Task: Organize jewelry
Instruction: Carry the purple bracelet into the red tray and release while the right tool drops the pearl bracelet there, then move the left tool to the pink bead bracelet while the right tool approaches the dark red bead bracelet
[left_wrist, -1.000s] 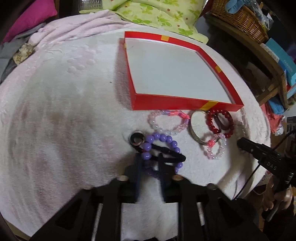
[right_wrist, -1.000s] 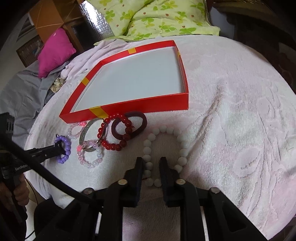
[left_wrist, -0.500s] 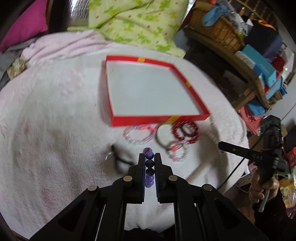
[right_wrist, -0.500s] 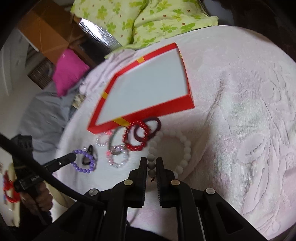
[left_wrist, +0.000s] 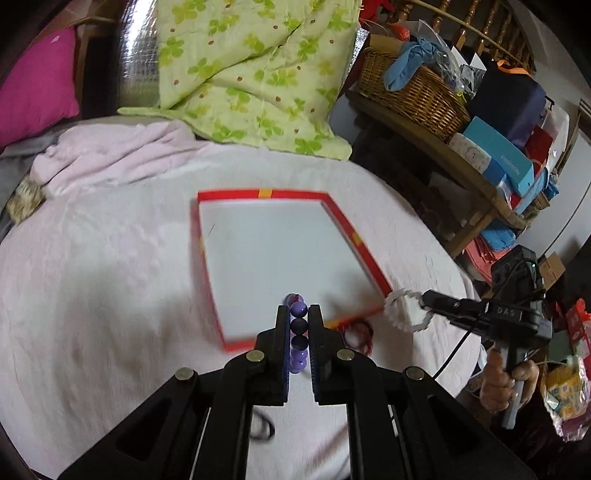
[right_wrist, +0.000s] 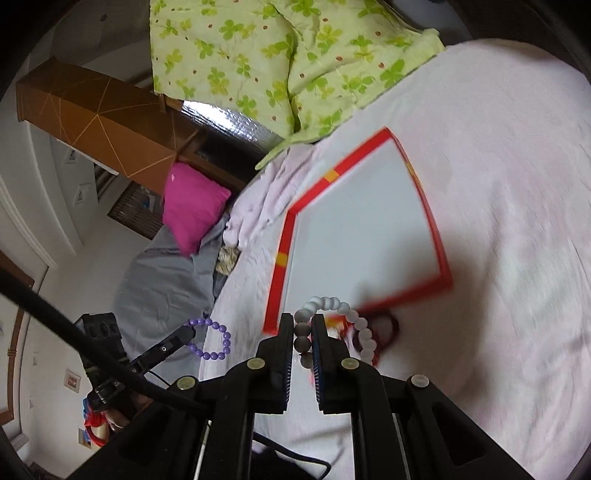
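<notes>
My left gripper (left_wrist: 298, 310) is shut on a purple bead bracelet (left_wrist: 298, 338), held in the air over the near edge of the red tray (left_wrist: 258, 193). The tray has a white floor with nothing in it. My right gripper (right_wrist: 301, 321) is shut on a white bead bracelet (right_wrist: 327, 302), lifted near the tray's near corner (right_wrist: 280, 273). Each view shows the other hand: the right gripper (left_wrist: 428, 297) dangles the white loop (left_wrist: 406, 310), and the left gripper (right_wrist: 186, 334) dangles the purple loop (right_wrist: 212, 341). Red bracelets (left_wrist: 356, 334) lie on the blanket by the tray.
A pink blanket (left_wrist: 92, 277) covers the round surface. A small dark ring (left_wrist: 262, 430) lies under my left gripper. Behind are a green quilt (left_wrist: 251, 70), a magenta pillow (left_wrist: 33, 81), a wicker basket (left_wrist: 410, 85) and a shelf of boxes (left_wrist: 495, 158).
Both grippers rose off the blanket with their bracelets, the purple one in the left, the white one in the right. The right jaws closed on the white beads, and that view has tilted.
</notes>
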